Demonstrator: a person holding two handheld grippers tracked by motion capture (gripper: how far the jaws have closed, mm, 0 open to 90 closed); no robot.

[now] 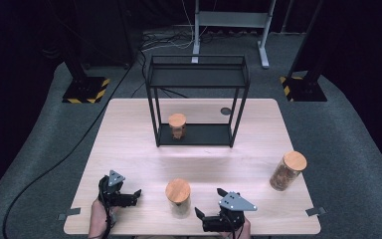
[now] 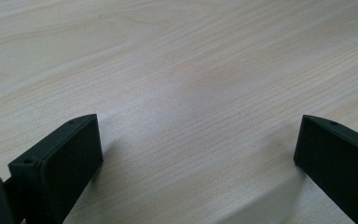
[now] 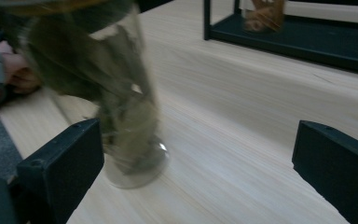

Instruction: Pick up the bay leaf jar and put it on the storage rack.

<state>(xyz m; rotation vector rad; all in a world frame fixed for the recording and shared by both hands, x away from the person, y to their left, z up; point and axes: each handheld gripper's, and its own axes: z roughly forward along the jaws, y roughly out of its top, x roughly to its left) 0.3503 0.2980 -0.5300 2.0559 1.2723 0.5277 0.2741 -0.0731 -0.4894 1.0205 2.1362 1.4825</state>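
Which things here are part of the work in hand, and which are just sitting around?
In play:
- near jar, cork lid, between the two claws
- right claw, open, beside that jar
- left claw, open, over bare table

Possibly related or idle:
- black rack
- jar in the rack
- jar at the right edge
- dark disc

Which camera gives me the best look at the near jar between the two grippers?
The high view: the near jar shows whole, wooden lid on, standing between the left gripper and the right gripper. The right gripper view shows it close but blurred, cropped at the top, beside the left-hand jaw. The left gripper view looks at bare table.
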